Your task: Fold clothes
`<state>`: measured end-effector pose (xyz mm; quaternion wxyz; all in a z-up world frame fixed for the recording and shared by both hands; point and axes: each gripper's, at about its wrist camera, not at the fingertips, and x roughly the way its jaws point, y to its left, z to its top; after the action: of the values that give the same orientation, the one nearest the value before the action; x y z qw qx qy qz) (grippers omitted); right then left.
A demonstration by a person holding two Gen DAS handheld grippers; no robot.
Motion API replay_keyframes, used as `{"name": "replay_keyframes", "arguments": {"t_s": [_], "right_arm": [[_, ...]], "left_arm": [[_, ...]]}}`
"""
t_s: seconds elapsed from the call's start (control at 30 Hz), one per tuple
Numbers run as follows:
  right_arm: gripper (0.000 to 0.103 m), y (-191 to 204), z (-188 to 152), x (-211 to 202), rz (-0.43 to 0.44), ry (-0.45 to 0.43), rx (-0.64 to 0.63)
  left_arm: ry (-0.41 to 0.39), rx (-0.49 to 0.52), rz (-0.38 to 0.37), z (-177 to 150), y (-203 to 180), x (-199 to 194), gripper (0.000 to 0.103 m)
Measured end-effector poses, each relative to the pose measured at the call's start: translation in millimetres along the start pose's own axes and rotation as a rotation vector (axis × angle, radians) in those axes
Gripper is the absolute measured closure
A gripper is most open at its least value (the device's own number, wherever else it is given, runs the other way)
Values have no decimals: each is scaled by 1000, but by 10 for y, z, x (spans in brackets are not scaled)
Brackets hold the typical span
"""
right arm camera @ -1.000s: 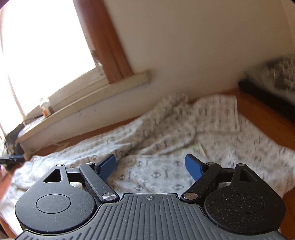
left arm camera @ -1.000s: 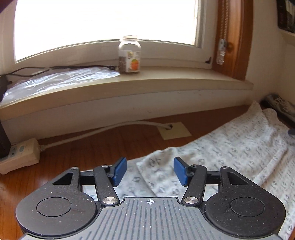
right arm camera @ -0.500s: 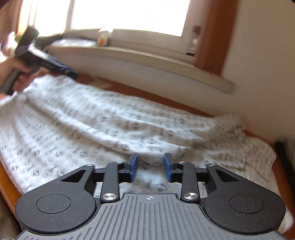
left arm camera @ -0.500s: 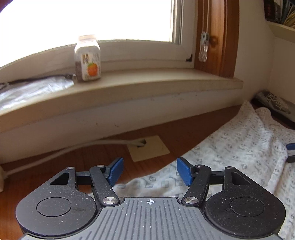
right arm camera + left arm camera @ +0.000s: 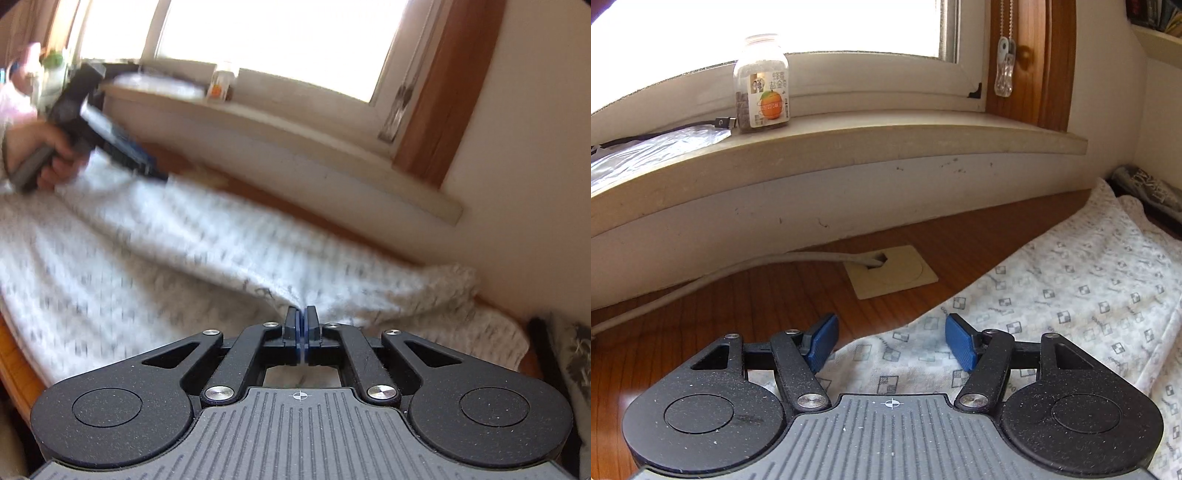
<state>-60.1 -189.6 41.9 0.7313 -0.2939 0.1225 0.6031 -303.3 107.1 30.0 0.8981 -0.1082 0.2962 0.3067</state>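
A white garment [image 5: 1071,295] with small grey square prints lies spread over the wooden table [image 5: 738,302]. My left gripper [image 5: 891,343] hovers open over the garment's near edge, and cloth shows between its blue pads [image 5: 960,345] without being pinched. In the right wrist view the garment [image 5: 147,266] is blurred. My right gripper [image 5: 303,325] is shut, and folds of the cloth gather into its tips. A hand [image 5: 55,162] at the upper left of that view holds the left gripper [image 5: 147,168] over the garment's far end.
A glass jar [image 5: 762,83] with an orange label stands on the windowsill [image 5: 886,144], beside a plastic sheet [image 5: 646,155] and a black cable. A grey cord runs into a beige grommet plate [image 5: 890,273]. A dark patterned item [image 5: 1148,188] lies at the right wall.
My right gripper went from wide open to shut on a fold of the garment. The left gripper stayed open and drifted slightly along the cloth's edge near the wall.
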Motion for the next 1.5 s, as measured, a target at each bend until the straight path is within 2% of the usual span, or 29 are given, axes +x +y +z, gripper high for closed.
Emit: {"name": "replay_keyframes", "arguments": {"t_s": [0.1,0.17,0.2,0.23,0.4,0.57,0.67,0.8,0.97,1.07,1.27,1.4,1.5], "right_arm": [[90,-35,-132,23,21,26,26],[78,-143,-201,-71,33,15,71],[68,-266,-271,-142,9,11,103],[64,-392,-342,-213,-15,8,136],[64,-1018,-698,-569,-139,-10,298],[64,-1644,-1053,-926,-263,-29,459],[64,-1768,-1156,-932,-257,-21,490],[64,-1772,-1120,-759,-232,33,457],[64,-1899,-848,-362,-210,52,466],[64,-2102,-620,-37,-184,43,512],[61,-2412,-123,749,-92,26,671],[58,-2424,108,1200,-42,53,748],[52,-2364,222,1415,-69,109,733]], "left_arm": [[1,10,18,11,-23,-24,34],[2,24,37,50,-66,-75,33],[-5,27,33,82,-93,-120,33],[-17,29,18,125,-129,-169,30],[-46,68,-77,412,-471,-194,27],[-47,113,-139,594,-924,125,26],[-39,125,-179,627,-1128,371,26],[-29,140,-197,598,-1294,588,26],[-22,89,-234,512,-1242,749,26],[-14,39,-258,472,-1155,780,26],[-53,32,-266,449,-1121,723,26],[-40,11,-278,456,-1088,756,26],[-34,-2,-285,457,-1069,771,26]]}}
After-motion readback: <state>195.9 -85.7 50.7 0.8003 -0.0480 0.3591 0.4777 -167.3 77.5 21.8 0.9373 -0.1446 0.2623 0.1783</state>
